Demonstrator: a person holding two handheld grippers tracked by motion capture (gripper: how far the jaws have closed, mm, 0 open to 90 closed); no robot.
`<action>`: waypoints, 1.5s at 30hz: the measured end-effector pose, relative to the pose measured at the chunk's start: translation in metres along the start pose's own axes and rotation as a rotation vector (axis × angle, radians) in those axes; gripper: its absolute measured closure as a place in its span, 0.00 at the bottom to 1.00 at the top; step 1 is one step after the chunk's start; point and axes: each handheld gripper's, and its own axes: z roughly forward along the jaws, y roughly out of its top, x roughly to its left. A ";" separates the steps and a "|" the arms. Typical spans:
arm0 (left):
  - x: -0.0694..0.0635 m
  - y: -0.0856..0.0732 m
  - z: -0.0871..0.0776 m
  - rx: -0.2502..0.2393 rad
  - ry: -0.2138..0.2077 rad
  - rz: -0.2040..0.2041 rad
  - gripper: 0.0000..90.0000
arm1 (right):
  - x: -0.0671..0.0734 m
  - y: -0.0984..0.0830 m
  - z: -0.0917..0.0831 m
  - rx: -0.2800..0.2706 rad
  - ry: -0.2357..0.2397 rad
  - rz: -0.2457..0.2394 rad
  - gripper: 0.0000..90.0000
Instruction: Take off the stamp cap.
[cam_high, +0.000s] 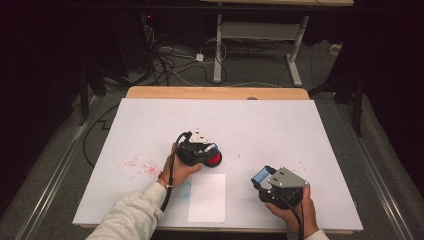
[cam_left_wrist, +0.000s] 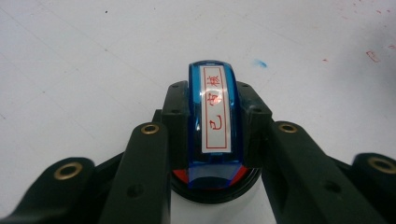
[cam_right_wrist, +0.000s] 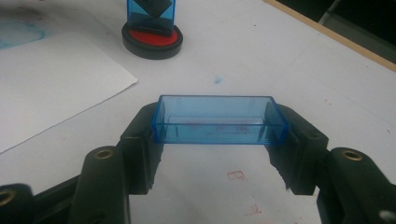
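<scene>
The person is inking a stamp, by the look of it: the left gripper (cam_high: 206, 152) is clamping a blue translucent stamp (cam_left_wrist: 215, 116) by its sides and pressing it down onto the red ink pad (cam_high: 215, 159), a round black-rimmed dish sitting near the middle of the white table (cam_high: 300, 130). In the left gripper view the jaws are squeezing the stamp from both sides, and the pad's red face is peeking out beneath the stamp's lower end. The right gripper (cam_high: 262, 178) is waiting at the near right of the table with its jaws closed on the ends of the stamp's blue cap (cam_right_wrist: 219, 120), an empty clear box held open side up, just above the table surface. A blank sheet of paper (cam_high: 207, 197) is lying at the near edge between the two hands, just nearer than the pad. I judge that the next move is calling for lifting the stamp straight off the pad, carrying it nearer to the sheet, and setting it down flat and square so the print comes out even; a tilt would likely be leaving a partial mark like the red smudges (cam_high: 136, 164) scattered to the left. The stamp's top is carrying a white label with red Chinese characters inside a red frame; they are too blurred to read with confidence.
</scene>
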 end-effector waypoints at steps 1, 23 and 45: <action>0.000 0.000 0.000 0.000 0.000 -0.002 0.76 | 0.000 0.000 0.000 0.001 0.001 -0.002 0.45; 0.005 0.016 -0.040 -0.113 0.012 -0.007 0.76 | 0.000 0.001 -0.001 -0.005 0.005 -0.010 0.45; 0.000 0.027 -0.065 -0.165 0.000 0.020 0.76 | 0.000 0.001 -0.001 0.003 0.005 -0.011 0.45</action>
